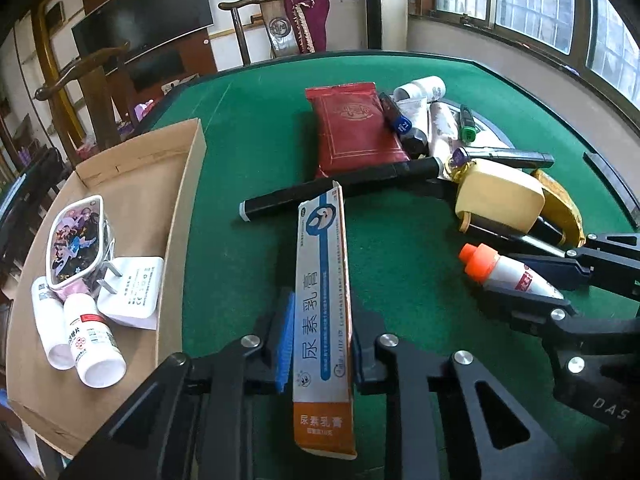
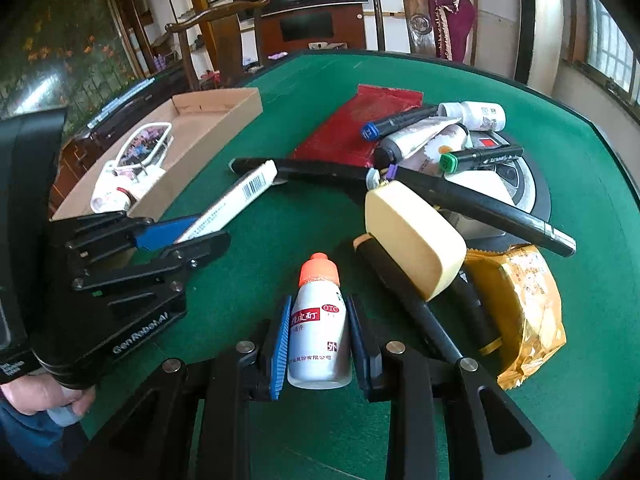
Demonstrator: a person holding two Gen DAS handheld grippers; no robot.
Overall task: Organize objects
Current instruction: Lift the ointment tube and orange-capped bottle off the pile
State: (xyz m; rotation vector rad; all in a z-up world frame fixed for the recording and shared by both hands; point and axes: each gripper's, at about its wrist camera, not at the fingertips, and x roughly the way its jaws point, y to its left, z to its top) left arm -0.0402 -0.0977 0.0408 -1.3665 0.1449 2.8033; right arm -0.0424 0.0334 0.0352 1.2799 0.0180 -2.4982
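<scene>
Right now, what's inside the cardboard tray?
In the cardboard tray: a printed pouch, a white charger and two white bottles. The pouch lies over the charger's prongs; anything beneath it is hidden.

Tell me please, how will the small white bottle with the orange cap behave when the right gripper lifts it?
The white bottle looks like smooth round plastic, so it may slip or twist between the pads of the right gripper. It is small, so probably light. If it is set down on its side on the green table, it would likely roll.
</scene>
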